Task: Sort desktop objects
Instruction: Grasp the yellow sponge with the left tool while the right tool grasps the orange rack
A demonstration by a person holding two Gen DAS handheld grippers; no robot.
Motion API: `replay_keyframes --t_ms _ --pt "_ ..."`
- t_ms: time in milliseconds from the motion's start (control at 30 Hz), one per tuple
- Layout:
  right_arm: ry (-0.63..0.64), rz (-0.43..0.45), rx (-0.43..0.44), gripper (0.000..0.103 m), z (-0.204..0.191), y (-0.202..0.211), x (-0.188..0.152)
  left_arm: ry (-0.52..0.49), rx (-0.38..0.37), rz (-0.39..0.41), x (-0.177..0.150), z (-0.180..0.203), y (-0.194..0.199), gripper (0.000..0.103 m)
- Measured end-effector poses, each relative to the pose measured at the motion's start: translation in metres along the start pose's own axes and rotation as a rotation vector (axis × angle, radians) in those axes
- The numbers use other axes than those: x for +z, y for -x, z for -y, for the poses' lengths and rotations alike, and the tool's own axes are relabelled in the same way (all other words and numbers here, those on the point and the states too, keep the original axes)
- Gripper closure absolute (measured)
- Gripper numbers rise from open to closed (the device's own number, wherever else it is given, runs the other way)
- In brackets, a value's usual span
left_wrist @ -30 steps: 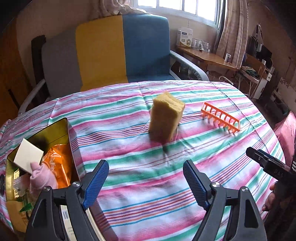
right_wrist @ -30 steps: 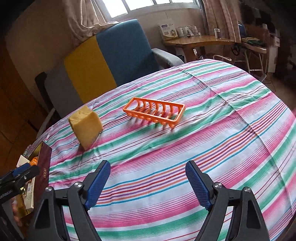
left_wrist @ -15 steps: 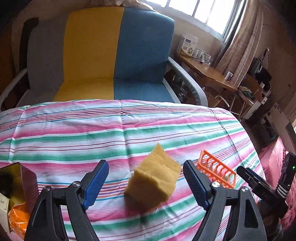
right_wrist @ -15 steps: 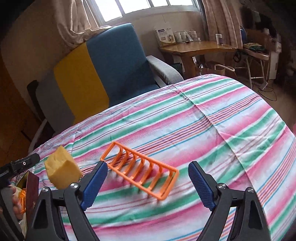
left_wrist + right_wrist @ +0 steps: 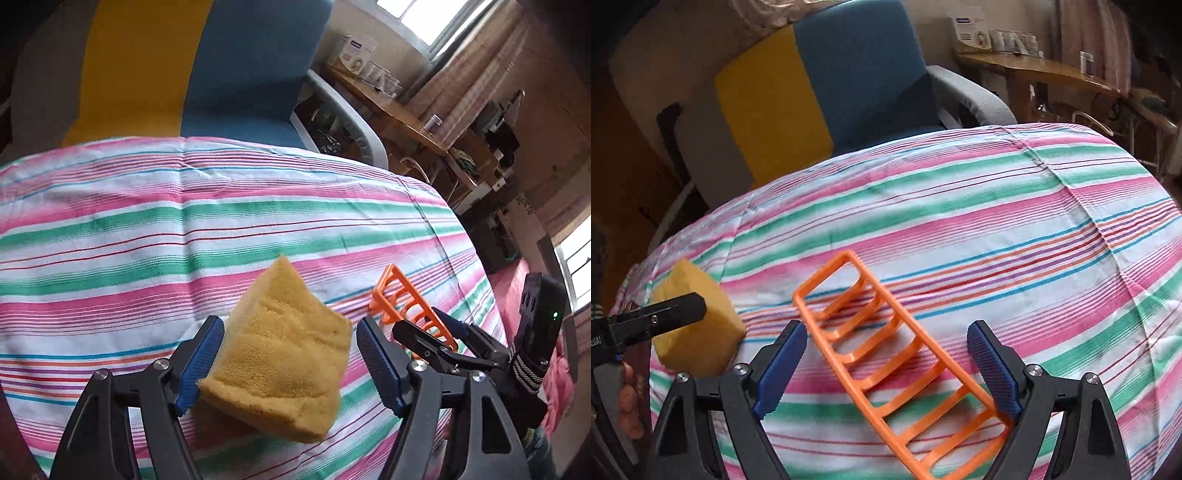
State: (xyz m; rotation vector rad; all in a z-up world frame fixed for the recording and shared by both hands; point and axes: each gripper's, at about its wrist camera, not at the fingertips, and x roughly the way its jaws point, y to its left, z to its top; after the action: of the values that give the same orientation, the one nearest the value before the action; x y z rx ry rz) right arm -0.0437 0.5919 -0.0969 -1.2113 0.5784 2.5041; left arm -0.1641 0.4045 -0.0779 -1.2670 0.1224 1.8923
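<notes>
Both wrist views look close along their fingers – sharing sponge (image 5: 280,354), orange rack (image 5: 897,365), striped cloth (image 5: 184,229).

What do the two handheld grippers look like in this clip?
Both the left gripper and the right gripper are black, angular plastic frames with silver screw heads at the joints. Each finger carries a ribbed blue pad. In the left view, the right gripper's black handle shows a small green light and a black-and-white woven band. No cables or sleeves show.

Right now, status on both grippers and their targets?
Left gripper open, straddling yellow sponge. Right gripper open, straddling orange rack. Neither clamped yet. Striped tablecloth around them bare.
</notes>
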Motion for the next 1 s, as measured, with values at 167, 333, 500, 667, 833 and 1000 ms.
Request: replay_keyframes --t_ms 167,333,500,667,833,1000 --pt "0.155 -0.014 -0.045 0.035 -0.026 0.014 -0.035 -0.031 0.033 0.015 -0.022 0.001 0.024 0.037" --pt "0.173 -0.025 -0.012 0.051 -0.036 0.033 -0.063 -0.018 0.023 0.02 -0.05 0.0 0.048 0.037" --pt "0.171 -0.033 0.017 0.051 -0.048 0.052 -0.093 0.058 -0.019 -0.041 -0.103 -0.003 0.053 0.041" --pt "0.15 -0.054 0.045 0.051 -0.055 0.072 -0.123 0.051 -0.017 -0.028 -0.132 0.005 0.074 0.041" --pt "0.143 -0.058 0.063 0.051 -0.06 0.093 -0.152 0.042 -0.015 -0.012 -0.16 0.013 0.095 0.037" --pt "0.061 -0.037 0.083 0.035 -0.054 0.109 -0.17 0.075 -0.009 0.023 -0.15 0.014 0.116 0.026"
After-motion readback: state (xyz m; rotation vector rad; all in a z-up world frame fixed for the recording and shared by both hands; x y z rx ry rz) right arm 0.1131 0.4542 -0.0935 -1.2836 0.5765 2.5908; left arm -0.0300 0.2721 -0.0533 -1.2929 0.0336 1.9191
